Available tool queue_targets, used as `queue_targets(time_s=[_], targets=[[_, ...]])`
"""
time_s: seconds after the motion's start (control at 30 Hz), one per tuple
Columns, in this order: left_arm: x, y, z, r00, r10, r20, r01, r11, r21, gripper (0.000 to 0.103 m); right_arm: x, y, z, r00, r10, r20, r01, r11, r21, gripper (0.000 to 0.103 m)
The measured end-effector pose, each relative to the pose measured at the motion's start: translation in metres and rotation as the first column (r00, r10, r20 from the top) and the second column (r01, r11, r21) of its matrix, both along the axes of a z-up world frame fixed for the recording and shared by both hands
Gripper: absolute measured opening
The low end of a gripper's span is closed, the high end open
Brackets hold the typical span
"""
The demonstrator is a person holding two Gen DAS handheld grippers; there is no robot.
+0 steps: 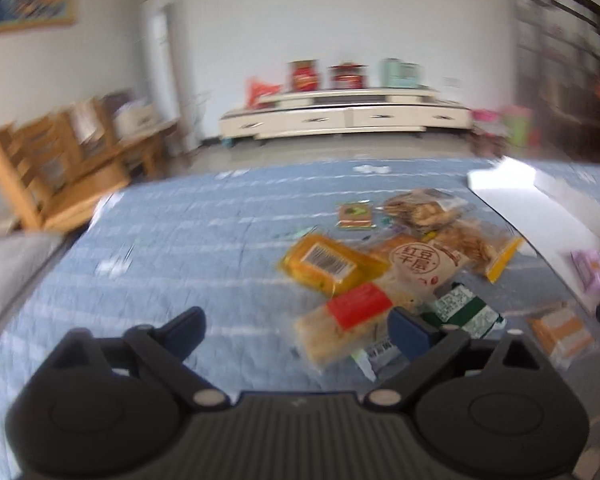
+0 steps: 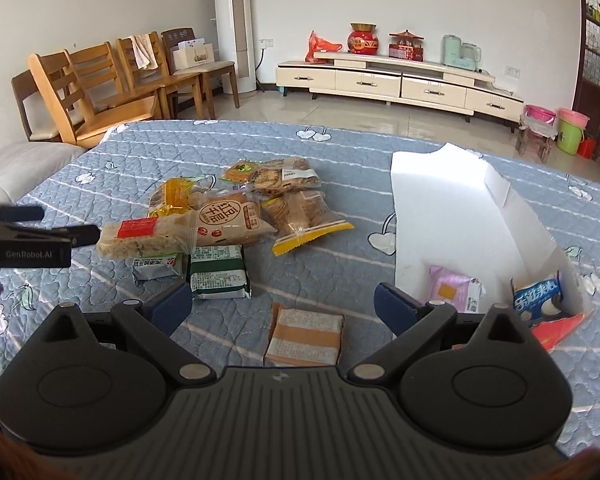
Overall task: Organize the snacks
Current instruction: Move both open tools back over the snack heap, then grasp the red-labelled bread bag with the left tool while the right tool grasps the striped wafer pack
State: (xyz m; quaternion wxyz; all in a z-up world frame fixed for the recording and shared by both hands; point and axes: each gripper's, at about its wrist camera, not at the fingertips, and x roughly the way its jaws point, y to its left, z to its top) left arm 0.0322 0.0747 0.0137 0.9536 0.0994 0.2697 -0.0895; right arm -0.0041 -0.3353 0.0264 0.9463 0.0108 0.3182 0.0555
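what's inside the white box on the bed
The white box holds a pink packet, a blue packet and something red at the near end, partly hidden by the right gripper.

A bed point(image 2: 100, 184) covered by a blue quilted spread printed with white hearts is seen across the middle of the frame. A heap of wrapped snacks point(image 2: 236, 216) is piled at centre left, a tan-and-white packet point(image 2: 305, 338) is laid alone at lower centre, and an open white box point(image 2: 452, 208) is set at the right, packets inside it at lower right.
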Motion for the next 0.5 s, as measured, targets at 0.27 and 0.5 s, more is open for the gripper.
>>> queue_targets(time_s=[0.27, 0.5], targets=[[0.040, -0.018, -0.021, 0.971, -0.225, -0.082, 0.232, 0.969, 0.090, 0.092, 0.004, -0.004, -0.007, 1.000, -0.009, -0.015, 0.009, 1.000, 0.025, 0.103], [0.047, -0.030, -0.032, 0.959, -0.254, -0.125, 0.265, 0.961, 0.075, 0.050, 0.004, -0.005, -0.011, 0.999, -0.026, -0.030, 0.026, 0.999, 0.030, 0.103]])
